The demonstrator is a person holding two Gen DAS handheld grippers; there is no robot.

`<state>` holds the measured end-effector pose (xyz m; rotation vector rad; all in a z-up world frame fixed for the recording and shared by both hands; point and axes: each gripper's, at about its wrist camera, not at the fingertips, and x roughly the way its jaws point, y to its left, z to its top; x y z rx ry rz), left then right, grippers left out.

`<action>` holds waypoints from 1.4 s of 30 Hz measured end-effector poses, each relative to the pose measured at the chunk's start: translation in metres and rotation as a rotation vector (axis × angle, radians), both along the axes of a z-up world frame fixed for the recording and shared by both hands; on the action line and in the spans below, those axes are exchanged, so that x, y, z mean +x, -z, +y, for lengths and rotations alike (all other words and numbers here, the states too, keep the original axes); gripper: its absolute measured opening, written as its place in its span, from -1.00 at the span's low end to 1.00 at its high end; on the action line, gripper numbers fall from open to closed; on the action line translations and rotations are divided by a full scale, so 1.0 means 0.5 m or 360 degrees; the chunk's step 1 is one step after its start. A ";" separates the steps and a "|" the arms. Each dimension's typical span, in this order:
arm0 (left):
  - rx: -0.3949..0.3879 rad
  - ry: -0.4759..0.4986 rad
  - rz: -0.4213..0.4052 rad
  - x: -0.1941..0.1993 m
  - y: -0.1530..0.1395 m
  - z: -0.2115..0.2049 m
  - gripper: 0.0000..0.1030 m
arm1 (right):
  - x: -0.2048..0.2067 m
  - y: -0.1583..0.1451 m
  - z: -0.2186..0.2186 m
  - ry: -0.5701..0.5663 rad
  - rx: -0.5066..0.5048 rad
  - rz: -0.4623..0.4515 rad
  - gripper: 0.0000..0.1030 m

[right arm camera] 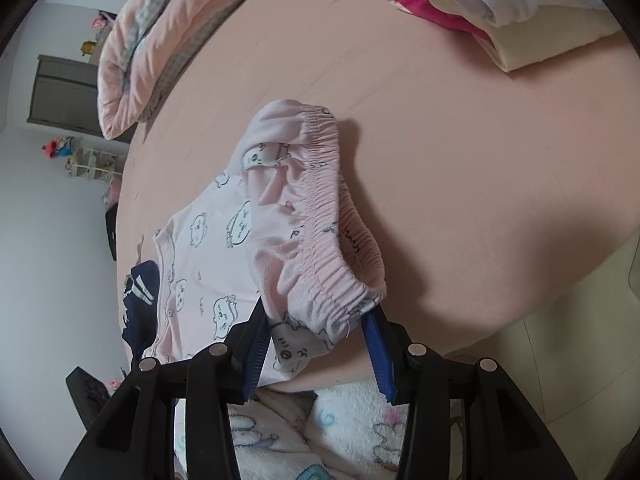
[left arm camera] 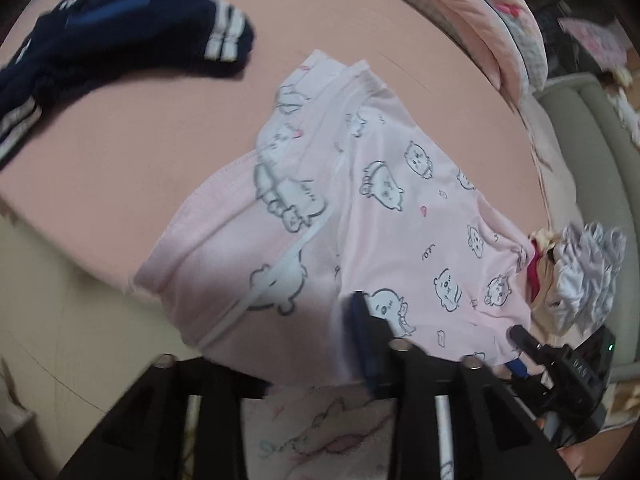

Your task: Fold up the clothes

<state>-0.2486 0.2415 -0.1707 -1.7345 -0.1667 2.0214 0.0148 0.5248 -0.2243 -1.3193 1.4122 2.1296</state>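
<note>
Right gripper (right arm camera: 316, 344) fingers stand apart around the pink shorts' (right arm camera: 280, 248) waistband on the bed (right arm camera: 480, 160); left gripper (left arm camera: 440, 332) fingers apart too.

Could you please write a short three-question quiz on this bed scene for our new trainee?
1. True or false: the right tongs are clamped shut on the pink pyjama trousers.
2. What colour is the striped garment lying apart from the trousers?
3. Which part of the trousers lies between the right tongs: A elastic waistband, B leg cuff?

Key: 1 false, they stand open; 2 navy; 3 A.
</note>
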 end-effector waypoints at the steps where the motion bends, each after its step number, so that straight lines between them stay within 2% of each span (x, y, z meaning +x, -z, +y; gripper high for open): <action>1: 0.0003 -0.0005 0.0001 -0.002 0.002 -0.003 -0.09 | -0.005 -0.003 0.001 -0.0008 0.0018 0.0006 -0.14; 8: 0.0102 -0.0046 -0.0025 -0.007 0.015 -0.013 -0.09 | -0.046 -0.020 -0.025 -0.0025 0.0122 0.0060 -0.14; 13: 0.0162 -0.0068 -0.0026 -0.013 0.018 -0.022 -0.09 | -0.048 -0.025 -0.057 -0.0053 0.0193 0.0042 -0.14; 19: 0.0119 0.0018 0.0046 0.002 0.001 -0.032 -0.10 | -0.017 -0.026 -0.065 -0.0098 0.0215 0.0046 -0.15; 21: 0.0125 0.0018 0.0064 -0.001 0.000 -0.027 -0.18 | -0.022 -0.027 -0.070 -0.0097 0.0221 0.0069 -0.18; 22: 0.0117 0.0009 0.0069 -0.004 0.000 -0.026 -0.36 | -0.024 -0.028 -0.072 -0.0092 0.0218 0.0089 -0.29; 25: 0.0123 -0.0042 0.0028 -0.017 0.002 -0.024 -0.50 | -0.029 -0.030 -0.070 -0.0039 0.0194 0.0132 -0.61; 27: 0.0136 -0.0070 0.0016 -0.022 -0.002 -0.026 -0.55 | -0.028 -0.035 -0.066 -0.0016 0.0191 0.0140 -0.67; 31: 0.0113 -0.0096 -0.0003 -0.031 -0.012 -0.014 -0.57 | -0.034 -0.047 -0.065 -0.0017 0.0213 0.0138 -0.70; 35: 0.0100 -0.0179 -0.0116 -0.049 -0.009 -0.009 -0.57 | -0.042 -0.066 -0.061 -0.0012 0.0221 0.0134 -0.70; 38: 0.0143 -0.0244 -0.0203 -0.067 -0.008 -0.011 -0.62 | -0.045 -0.078 -0.053 0.0021 0.0218 0.0139 -0.70; 42: 0.0188 -0.0287 -0.0251 -0.090 -0.016 -0.007 -0.64 | -0.044 -0.092 -0.041 0.0072 0.0244 0.0121 -0.70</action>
